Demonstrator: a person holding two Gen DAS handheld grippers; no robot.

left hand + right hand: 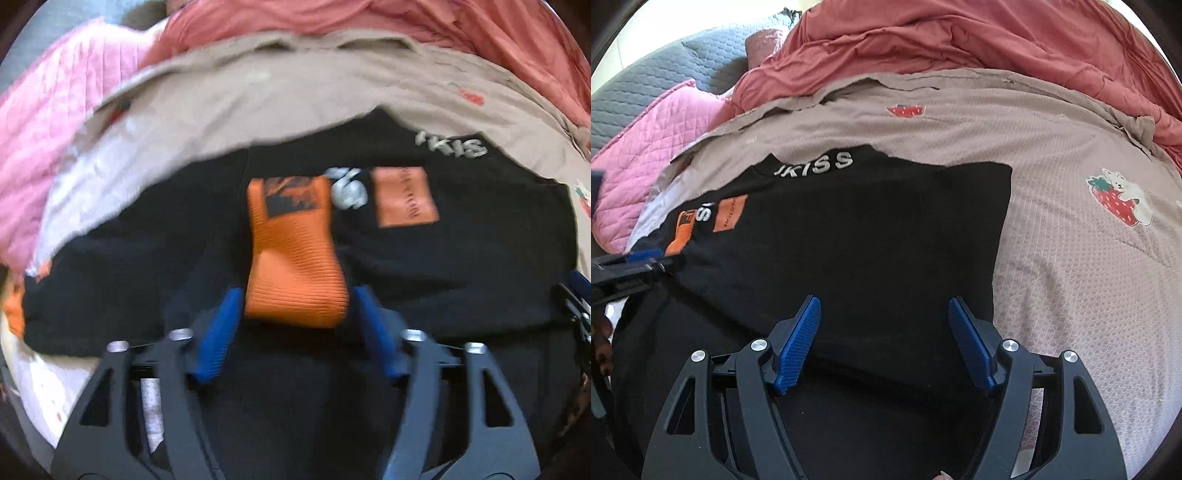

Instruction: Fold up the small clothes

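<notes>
On the bed: we see a black cotton top with white lettering at the neck (827, 229) lying flat on the taupe strawberry-print bedspread (1071, 258), rust-red quilt (960, 40) bunched behind it.
Our left gripper (293, 321): fingers stand apart, an orange ribbed cuff (291, 251) lying between the blue pads (221, 332); we judge nothing is pinched, though blur hides the exact contact.
Our right gripper (884, 343): fingers spread wide above the black cloth near its right edge, gripping nothing.
Risk, cuff: we think the loose orange cuff could slide off the body and undo the sleeve fold if our left fingers drag across it.
Risk, layers: closing on the dark cloth, we might catch only the top layer, or the bedspread with it, since black on black hides the edges.
Risk, skew: uneven lifts from our two hands would leave a crooked fold.
Look of the top: black, smooth, few wrinkles; an orange rectangular patch (404, 197) on the chest; right side already straight-edged.
</notes>
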